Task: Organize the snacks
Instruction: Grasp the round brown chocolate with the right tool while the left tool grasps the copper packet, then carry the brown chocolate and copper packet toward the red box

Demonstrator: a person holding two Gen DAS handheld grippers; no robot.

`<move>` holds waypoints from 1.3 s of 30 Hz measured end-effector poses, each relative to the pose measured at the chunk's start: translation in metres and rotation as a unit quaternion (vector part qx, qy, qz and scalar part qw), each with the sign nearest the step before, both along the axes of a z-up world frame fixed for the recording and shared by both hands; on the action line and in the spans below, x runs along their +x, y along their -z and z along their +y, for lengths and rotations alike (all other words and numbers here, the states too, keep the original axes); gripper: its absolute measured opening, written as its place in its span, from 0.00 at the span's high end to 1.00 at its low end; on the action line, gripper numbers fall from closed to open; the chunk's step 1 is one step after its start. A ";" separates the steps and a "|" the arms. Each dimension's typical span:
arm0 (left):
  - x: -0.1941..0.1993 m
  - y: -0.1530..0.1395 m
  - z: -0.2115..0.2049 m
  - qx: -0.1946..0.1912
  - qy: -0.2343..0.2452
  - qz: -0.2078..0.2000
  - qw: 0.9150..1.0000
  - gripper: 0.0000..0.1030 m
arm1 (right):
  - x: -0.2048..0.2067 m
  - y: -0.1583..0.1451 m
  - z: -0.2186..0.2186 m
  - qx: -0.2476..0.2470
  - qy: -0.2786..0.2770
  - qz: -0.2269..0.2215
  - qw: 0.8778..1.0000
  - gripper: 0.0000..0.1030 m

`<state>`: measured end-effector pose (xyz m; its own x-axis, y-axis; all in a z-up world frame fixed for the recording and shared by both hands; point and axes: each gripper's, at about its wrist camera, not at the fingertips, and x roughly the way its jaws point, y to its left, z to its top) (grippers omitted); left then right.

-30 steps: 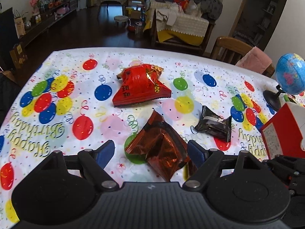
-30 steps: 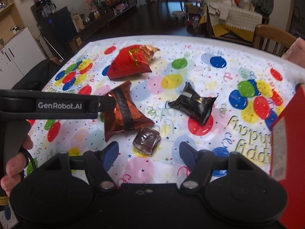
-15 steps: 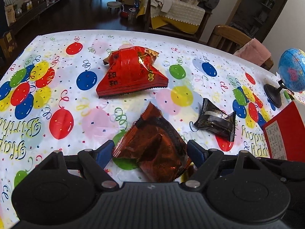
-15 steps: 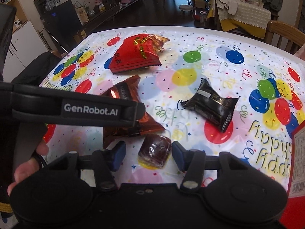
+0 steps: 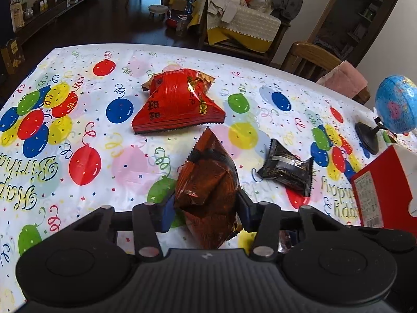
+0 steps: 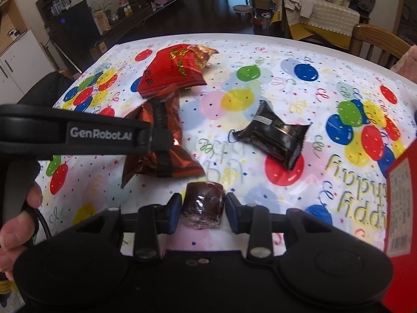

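A table (image 5: 78, 60) covered in a white party cloth printed with colourful balloons holds several wrapped snacks.

In the left wrist view, the left gripper (image 5: 206, 208) has its two blue-padded fingers (image 5: 166, 212) closed against the sides of a crinkled brown foil snack bag (image 5: 208, 187). The bag stands tilted upward between them, its serrated top edge pointing toward the far edge of the table.

In the right wrist view, the right gripper (image 6: 203, 208) has its fingers (image 6: 174, 210) drawn in narrow, pressing both sides of a small dark brown wrapped candy (image 6: 203, 204) near the near edge of the table.

Beyond the brown bag, toward the far edge, lies a large red snack bag (image 5: 179, 104) with gold print, flat on the cloth. A black snack packet (image 5: 289, 168) lies toward the right edge, apart from the brown bag. A red box (image 5: 378, 187) sits at the right edge, and behind it stands a small blue globe (image 5: 396, 104) on a black stand.

In the right wrist view, the left gripper's black body crosses the left side of the frame, gripped by the person's left hand (image 6: 18, 219).
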<state>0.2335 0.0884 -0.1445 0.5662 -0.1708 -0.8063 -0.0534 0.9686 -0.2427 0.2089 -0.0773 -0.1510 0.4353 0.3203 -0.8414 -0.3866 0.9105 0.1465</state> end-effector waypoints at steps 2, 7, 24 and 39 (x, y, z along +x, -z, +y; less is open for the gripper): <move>-0.004 -0.004 -0.001 0.002 0.001 -0.002 1.000 0.55 | -0.004 -0.006 -0.005 0.002 0.008 -0.002 1.000 0.67; -0.020 -0.019 -0.007 -0.007 0.008 -0.004 1.000 0.55 | -0.018 -0.025 -0.020 0.010 0.023 -0.012 1.000 0.67; -0.080 -0.089 -0.057 -0.004 0.037 -0.048 0.998 0.54 | -0.083 -0.100 -0.082 0.015 0.055 -0.078 0.995 0.67; -0.109 -0.131 -0.149 0.009 0.085 -0.090 0.992 0.54 | -0.125 -0.132 -0.166 0.016 0.097 -0.124 0.987 0.67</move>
